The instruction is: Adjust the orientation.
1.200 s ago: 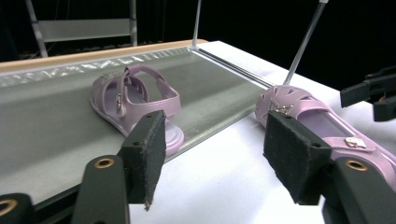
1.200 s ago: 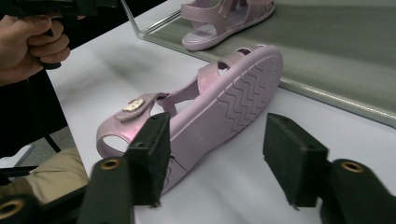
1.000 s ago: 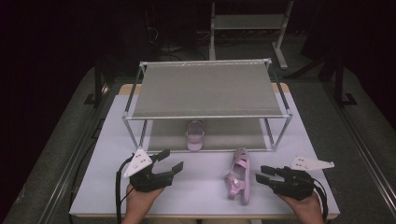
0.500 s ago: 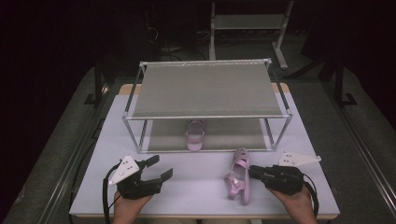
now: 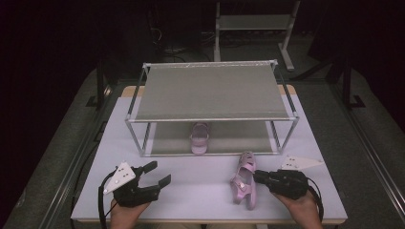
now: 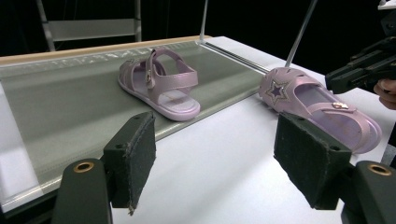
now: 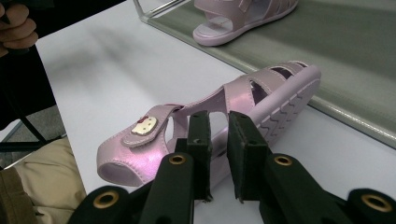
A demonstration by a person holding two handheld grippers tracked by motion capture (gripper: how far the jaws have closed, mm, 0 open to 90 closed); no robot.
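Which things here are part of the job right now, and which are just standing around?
In the job:
- sandal on the table, side clamped by the right gripper, whose jaws have just been closing
- matching sandal on the lower shelf
- shoe rack
- left gripper, open, holding nothing

Standing around:
- grey metal stand behind the table

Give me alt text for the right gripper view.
The right hand-held gripper pinches the side of a pink sandal on a white table. A second pink sandal rests on the rack's grey lower shelf beyond.
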